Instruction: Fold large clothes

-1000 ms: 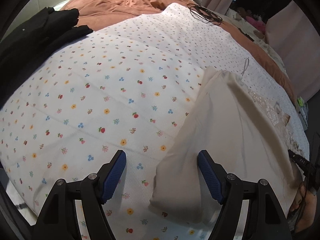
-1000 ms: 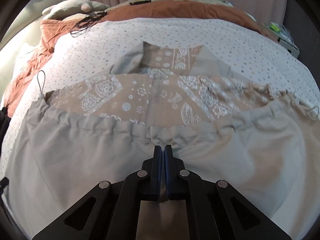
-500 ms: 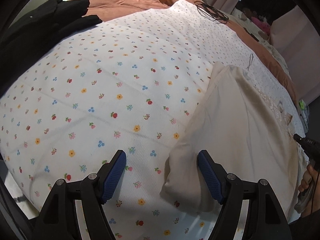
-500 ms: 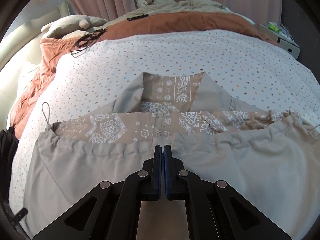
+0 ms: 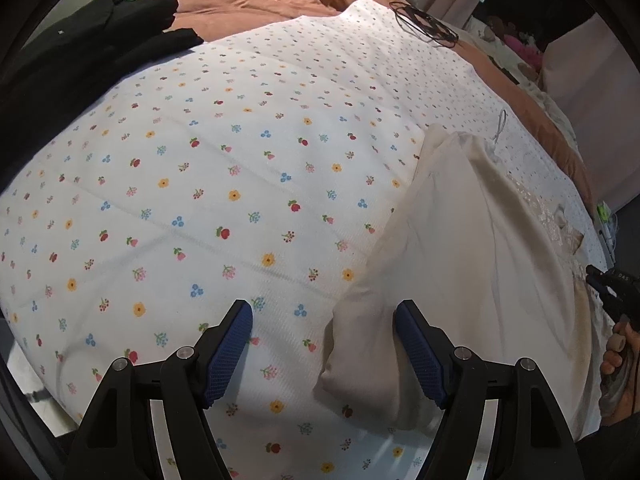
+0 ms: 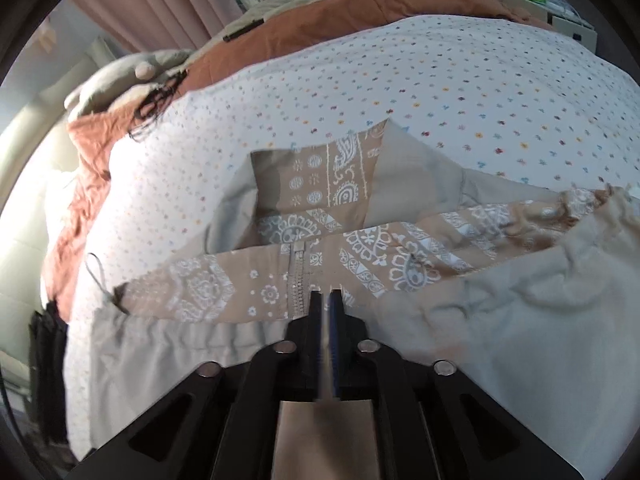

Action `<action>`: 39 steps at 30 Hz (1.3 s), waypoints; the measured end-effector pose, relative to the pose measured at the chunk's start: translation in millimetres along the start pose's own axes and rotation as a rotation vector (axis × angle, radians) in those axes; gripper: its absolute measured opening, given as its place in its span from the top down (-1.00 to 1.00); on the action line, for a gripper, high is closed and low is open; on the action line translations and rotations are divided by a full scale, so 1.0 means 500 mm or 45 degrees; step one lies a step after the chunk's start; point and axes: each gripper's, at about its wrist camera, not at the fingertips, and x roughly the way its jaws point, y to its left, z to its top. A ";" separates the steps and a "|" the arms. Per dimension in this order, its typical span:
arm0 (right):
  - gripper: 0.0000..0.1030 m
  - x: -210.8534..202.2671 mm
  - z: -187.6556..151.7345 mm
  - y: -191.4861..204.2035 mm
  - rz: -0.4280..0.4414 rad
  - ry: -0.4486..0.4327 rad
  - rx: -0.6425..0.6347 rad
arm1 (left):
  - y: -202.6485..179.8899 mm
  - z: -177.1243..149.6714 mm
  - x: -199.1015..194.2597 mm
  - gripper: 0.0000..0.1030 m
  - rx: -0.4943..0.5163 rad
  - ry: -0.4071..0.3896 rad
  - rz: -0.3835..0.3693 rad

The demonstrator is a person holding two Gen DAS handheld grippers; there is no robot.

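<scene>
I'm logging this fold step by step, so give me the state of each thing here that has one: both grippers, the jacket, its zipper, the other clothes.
left gripper: open, a beige corner of the jacket between its fingers, not clamped.
right gripper: shut on the jacket's beige fabric.
jacket: spread on the bedspread, hem turned back, patterned lining showing.
zipper: closed along the visible part.
black garment: bunched at the bed's edge.

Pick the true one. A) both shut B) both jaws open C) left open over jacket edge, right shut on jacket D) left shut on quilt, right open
C: the left gripper has its jaws spread over the jacket's edge, while the right gripper is pinched on the jacket fabric.
</scene>
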 end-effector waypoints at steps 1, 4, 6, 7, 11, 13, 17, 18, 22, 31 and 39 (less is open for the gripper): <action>-0.11 -0.014 -0.002 -0.005 0.007 -0.014 0.003 | 0.002 -0.002 -0.003 -0.47 -0.006 0.002 -0.006; -0.25 -0.055 -0.016 -0.007 -0.004 -0.070 -0.015 | 0.009 -0.006 -0.015 -0.47 -0.028 -0.007 -0.029; -0.25 -0.054 -0.027 0.000 0.006 -0.055 -0.041 | 0.015 -0.007 -0.023 -0.47 -0.048 -0.016 -0.043; -0.25 -0.046 -0.032 0.004 0.008 -0.036 -0.062 | 0.018 -0.007 -0.025 -0.47 -0.060 -0.015 -0.046; 0.11 0.008 -0.053 0.027 -0.077 0.064 -0.159 | 0.030 -0.013 -0.031 -0.47 -0.102 -0.002 -0.077; 0.67 0.041 -0.067 0.031 -0.125 0.110 -0.192 | 0.031 -0.016 -0.030 -0.47 -0.109 0.012 -0.091; 0.96 0.039 -0.060 0.036 -0.135 0.044 -0.217 | 0.034 -0.020 -0.022 -0.47 -0.148 0.054 -0.146; 0.96 0.026 -0.055 0.039 -0.138 0.005 -0.225 | 0.036 -0.021 -0.023 -0.47 -0.162 0.059 -0.156; 0.97 -0.019 -0.034 0.045 -0.110 -0.105 -0.219 | 0.041 -0.027 -0.024 -0.47 -0.225 0.094 -0.218; 0.97 0.020 -0.013 0.041 -0.121 -0.102 -0.180 | 0.004 -0.034 -0.004 -0.47 -0.271 0.150 -0.363; 0.97 0.080 -0.018 0.011 -0.114 -0.030 -0.128 | -0.037 -0.019 0.031 -0.39 -0.296 0.107 -0.429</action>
